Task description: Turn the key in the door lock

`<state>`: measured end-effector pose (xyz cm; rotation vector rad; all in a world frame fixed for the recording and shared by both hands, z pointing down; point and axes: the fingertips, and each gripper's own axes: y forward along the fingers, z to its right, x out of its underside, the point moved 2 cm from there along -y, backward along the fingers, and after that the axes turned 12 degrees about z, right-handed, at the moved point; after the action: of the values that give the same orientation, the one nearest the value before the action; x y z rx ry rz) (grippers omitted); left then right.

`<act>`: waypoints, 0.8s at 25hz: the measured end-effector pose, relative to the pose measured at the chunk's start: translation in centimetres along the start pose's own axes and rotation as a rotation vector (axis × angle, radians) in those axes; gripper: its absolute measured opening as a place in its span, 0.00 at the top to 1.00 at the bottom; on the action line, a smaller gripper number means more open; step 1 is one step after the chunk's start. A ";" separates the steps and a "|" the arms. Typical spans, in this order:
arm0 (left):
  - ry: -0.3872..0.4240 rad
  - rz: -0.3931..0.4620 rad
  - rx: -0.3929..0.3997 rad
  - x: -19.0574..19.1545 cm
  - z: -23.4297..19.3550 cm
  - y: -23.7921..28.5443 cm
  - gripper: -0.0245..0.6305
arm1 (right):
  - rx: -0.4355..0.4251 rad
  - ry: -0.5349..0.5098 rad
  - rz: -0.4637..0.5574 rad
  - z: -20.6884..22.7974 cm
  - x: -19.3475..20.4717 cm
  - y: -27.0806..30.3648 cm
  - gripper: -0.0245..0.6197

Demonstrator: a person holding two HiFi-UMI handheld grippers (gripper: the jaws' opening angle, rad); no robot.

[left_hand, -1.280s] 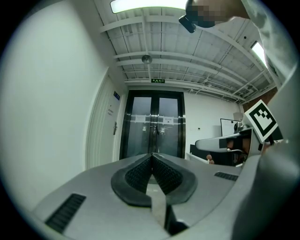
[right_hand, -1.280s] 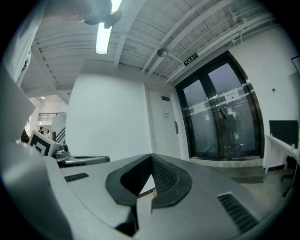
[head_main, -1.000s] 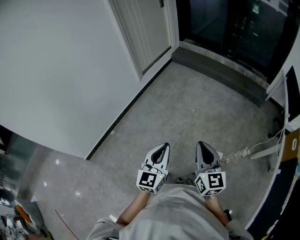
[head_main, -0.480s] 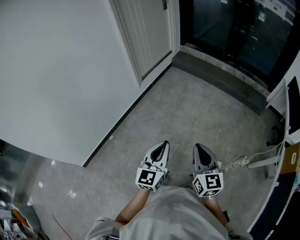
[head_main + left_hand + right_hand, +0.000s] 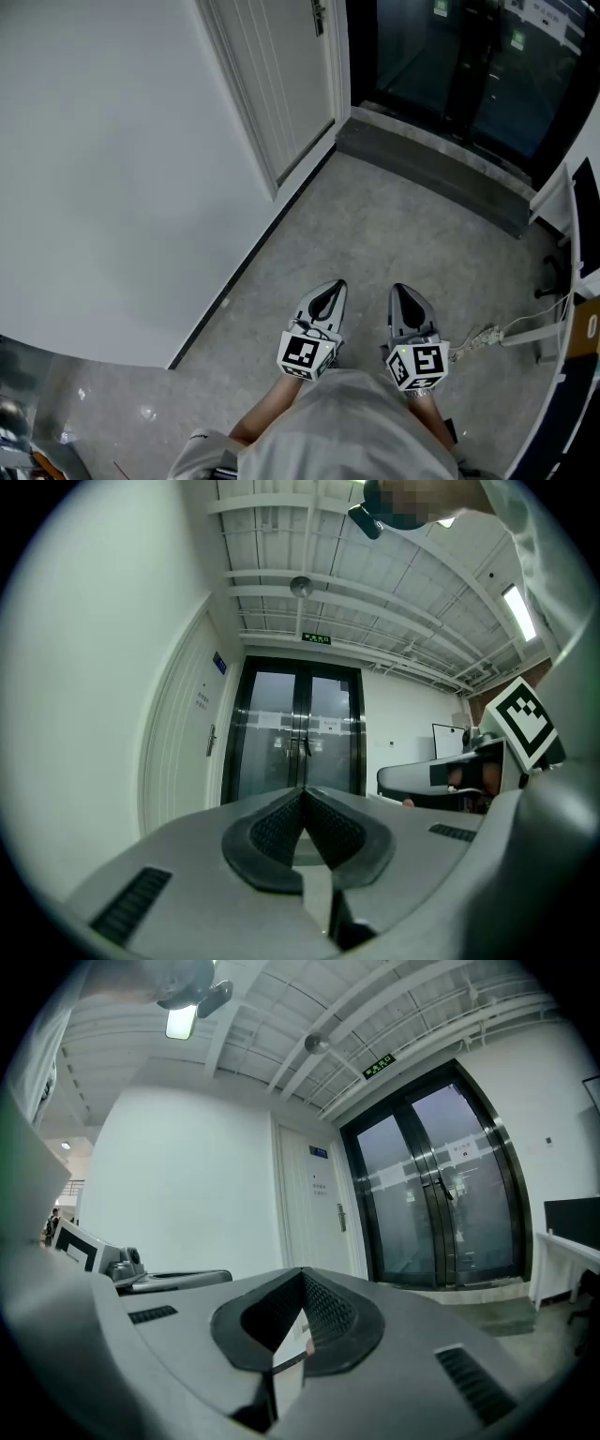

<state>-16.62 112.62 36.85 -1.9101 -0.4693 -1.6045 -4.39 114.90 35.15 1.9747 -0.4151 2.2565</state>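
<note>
Both grippers are empty: the left gripper [image 5: 328,292] and right gripper [image 5: 405,294] ride side by side low in the head view, jaws pressed together on nothing. Over the last second the white door [image 5: 281,84] at upper centre has drawn nearer and its handle [image 5: 319,17] shows more fully, so this looks like the approach. No key can be made out. Bare floor [image 5: 375,234] lies between. Glass doors [image 5: 450,66], a dark step [image 5: 431,173] and a cable [image 5: 480,335] sit rightward, off the path.

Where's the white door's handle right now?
Head view, top centre: the handle sits on the white door, just left of the dark glass doors.
</note>
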 end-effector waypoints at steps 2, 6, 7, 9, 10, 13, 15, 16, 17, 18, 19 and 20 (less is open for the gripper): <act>0.006 0.003 0.009 0.1 -1.3 0.7 0.95 | 0.006 0.000 0.004 -0.2 0.5 1.4 0.97; 0.000 -0.007 0.012 0.4 -4.4 1.7 0.95 | 0.005 -0.006 -0.008 -1.2 1.3 4.2 0.97; -0.005 -0.009 0.010 0.5 -5.0 2.0 0.95 | 0.002 -0.008 -0.012 -1.4 1.5 4.9 0.97; -0.011 -0.010 0.009 0.6 -5.8 2.6 0.95 | 0.004 -0.009 -0.020 -1.3 1.7 5.9 0.97; -0.012 -0.010 0.010 0.7 -6.0 2.9 0.95 | 0.008 -0.009 -0.024 -1.0 1.8 6.3 0.97; -0.018 -0.018 0.002 1.4 -6.8 4.2 0.95 | 0.014 -0.012 -0.031 0.2 2.1 7.7 0.97; -0.023 -0.028 -0.011 2.3 -7.5 4.9 0.95 | 0.016 -0.006 -0.037 1.1 2.7 8.7 0.97; -0.024 -0.033 -0.019 2.8 -7.9 5.2 0.95 | 0.018 -0.002 -0.038 1.6 3.0 9.3 0.97; -0.023 -0.037 -0.027 3.1 -8.4 5.7 0.95 | 0.019 0.001 -0.038 2.1 3.3 10.0 0.97; -0.023 -0.042 -0.034 3.4 -8.8 6.3 0.95 | 0.021 0.003 -0.038 2.6 3.4 10.8 0.97; -0.022 -0.046 -0.040 3.6 -9.2 7.0 0.95 | 0.021 0.005 -0.038 3.2 3.5 11.6 0.97; -0.021 -0.048 -0.044 3.7 -9.6 7.7 0.95 | 0.021 0.006 -0.036 3.8 3.5 12.5 0.97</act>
<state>-18.45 100.16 39.76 -1.9636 -0.4965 -1.6395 -4.60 101.61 37.42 1.9677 -0.3538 2.2536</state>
